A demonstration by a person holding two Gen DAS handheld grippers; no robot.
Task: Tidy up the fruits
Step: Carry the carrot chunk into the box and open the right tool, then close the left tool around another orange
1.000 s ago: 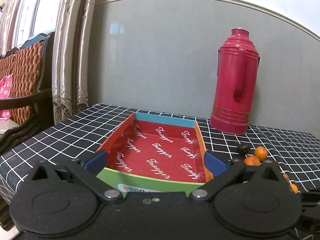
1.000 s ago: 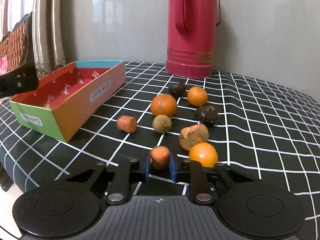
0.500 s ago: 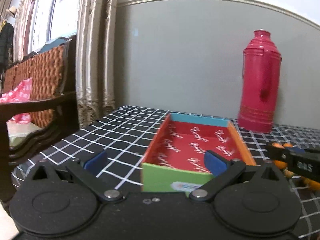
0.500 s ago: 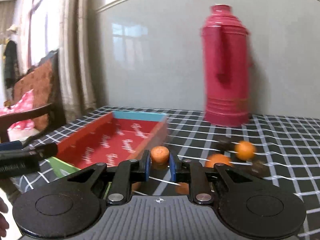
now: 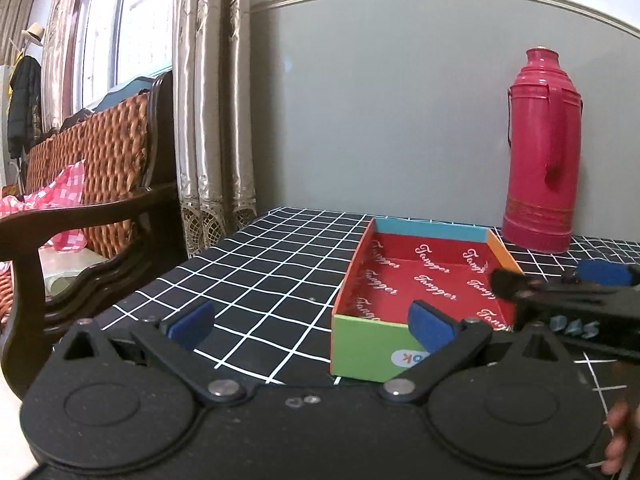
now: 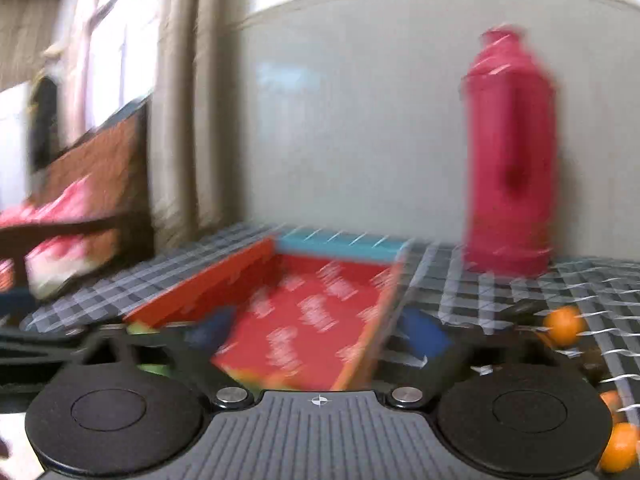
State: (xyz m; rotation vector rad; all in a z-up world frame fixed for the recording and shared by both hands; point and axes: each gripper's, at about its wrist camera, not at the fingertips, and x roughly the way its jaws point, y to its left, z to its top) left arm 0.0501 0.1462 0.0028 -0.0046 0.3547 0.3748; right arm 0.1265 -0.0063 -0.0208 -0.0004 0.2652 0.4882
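Jaws on your right gripper (image 6: 316, 340) stand spread, nothing visible between them, above the box (image 6: 304, 320); left gripper (image 5: 312, 322) spread too. Next, fetch another orange (image 6: 564, 326).

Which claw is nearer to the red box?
The right claw, open over the red box; the left claw hangs in front of the box's near left corner.

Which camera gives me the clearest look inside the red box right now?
The left wrist view: it shows the box sharply, its printed red floor with no fruit visible. The right wrist view is motion-blurred and shows only smeared red floor between the open right gripper.
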